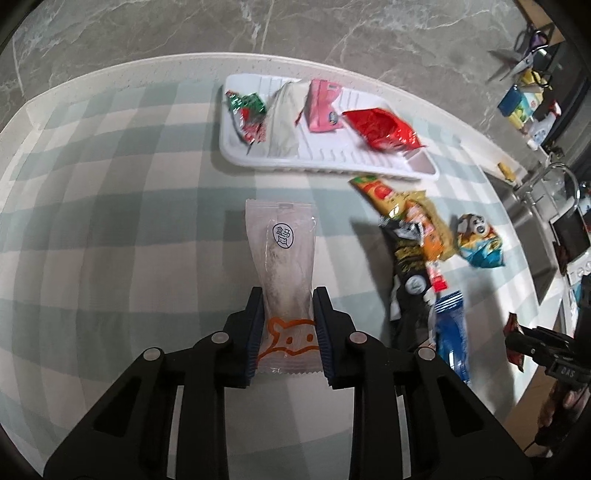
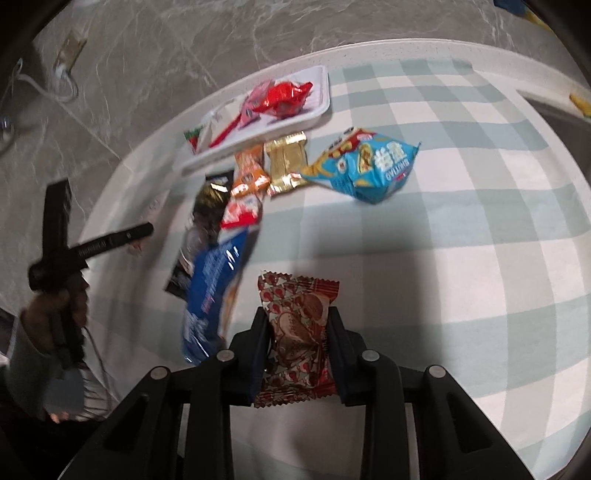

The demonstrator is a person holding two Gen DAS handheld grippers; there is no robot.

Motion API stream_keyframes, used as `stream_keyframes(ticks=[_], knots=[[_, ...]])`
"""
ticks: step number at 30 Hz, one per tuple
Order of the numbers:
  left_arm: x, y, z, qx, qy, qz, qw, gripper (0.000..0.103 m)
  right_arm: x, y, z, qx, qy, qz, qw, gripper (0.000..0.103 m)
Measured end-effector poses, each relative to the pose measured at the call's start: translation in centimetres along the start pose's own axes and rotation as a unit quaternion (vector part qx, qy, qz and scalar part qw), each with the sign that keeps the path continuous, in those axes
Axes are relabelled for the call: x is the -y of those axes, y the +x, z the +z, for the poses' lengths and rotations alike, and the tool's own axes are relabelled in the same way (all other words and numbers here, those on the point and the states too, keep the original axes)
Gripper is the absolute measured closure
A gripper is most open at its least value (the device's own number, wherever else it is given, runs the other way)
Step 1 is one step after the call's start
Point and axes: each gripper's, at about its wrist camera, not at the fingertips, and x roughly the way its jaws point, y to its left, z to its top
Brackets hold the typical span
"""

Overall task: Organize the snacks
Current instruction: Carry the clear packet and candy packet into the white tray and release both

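My left gripper (image 1: 287,295) is shut on a clear snack packet (image 1: 282,243) with an orange animal print, held above the checked tablecloth. My right gripper (image 2: 297,315) is shut on a red and white patterned snack packet (image 2: 299,332). A white tray (image 1: 369,162) at the far edge holds a green-red packet (image 1: 249,110), a pale packet (image 1: 286,118), a pink packet (image 1: 323,107) and a red packet (image 1: 384,129). The tray also shows in the right wrist view (image 2: 321,107). Loose snacks lie between: a blue packet (image 2: 214,295), a light blue chip bag (image 2: 365,166), a gold packet (image 2: 286,162).
The table has a green and white checked cloth (image 1: 110,206) over a rounded white edge. A marble floor (image 1: 295,29) lies beyond. A sink and shelves with clutter (image 1: 535,107) stand at the right. The person's left hand and gripper handle (image 2: 74,251) show at the left of the right wrist view.
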Motion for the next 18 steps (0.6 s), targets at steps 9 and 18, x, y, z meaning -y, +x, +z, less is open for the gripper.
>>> stream_keyframes(ticks=[9,18], knots=[[0.7,-0.2,2.8,0.014,0.007,-0.023,0.9996,0.079,-0.7,0.7,4.4,0.014,0.024,0.057,0.998,0.071],[2.1,0.9,6.5,0.018,0.027,-0.049,0.9983,0.079,-2.3,2.7,10.2,0.026,0.019,0.093,0.995,0.071]])
